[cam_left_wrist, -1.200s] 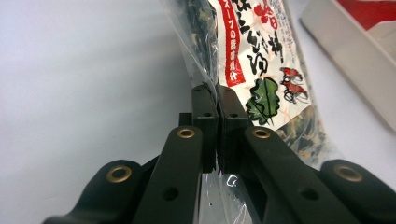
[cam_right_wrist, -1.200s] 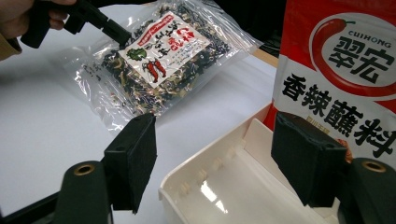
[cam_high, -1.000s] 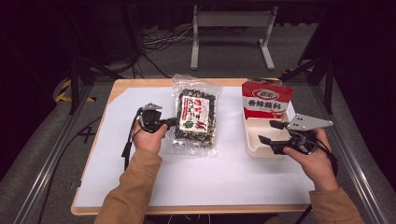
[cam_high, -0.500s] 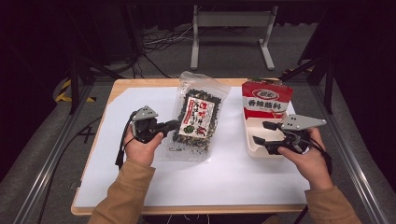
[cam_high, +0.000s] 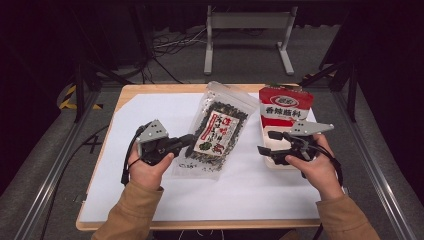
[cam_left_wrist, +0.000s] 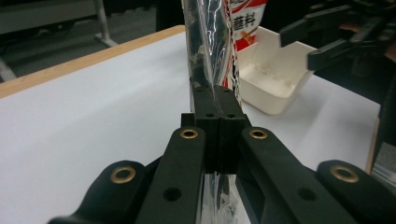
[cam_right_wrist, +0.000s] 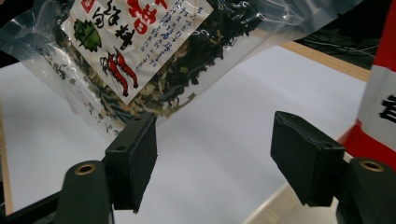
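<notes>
Left tongs (cam_high: 187, 142) are pressed together on the edge of the seaweed packet (cam_high: 220, 127), holding it tilted off the tabletop (cam_high: 150, 107) at centre. Right tongs (cam_high: 265, 142) stand spread and empty at three o'clock, just beside the white tray (cam_left_wrist: 275, 77) and red bag (cam_high: 285, 105). Judgement: pickup done; transfer or placement outstanding.

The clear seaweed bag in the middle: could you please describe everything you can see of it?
The seaweed bag is a clear, glossy plastic pouch holding dark dried flakes, with a white and red printed label showing shrimp and a green leaf. It looks sealed. The left gripper is shut on its left edge, holding it tilted, with the top leaning toward the red and white packet. The open right gripper is apart from it.
</notes>
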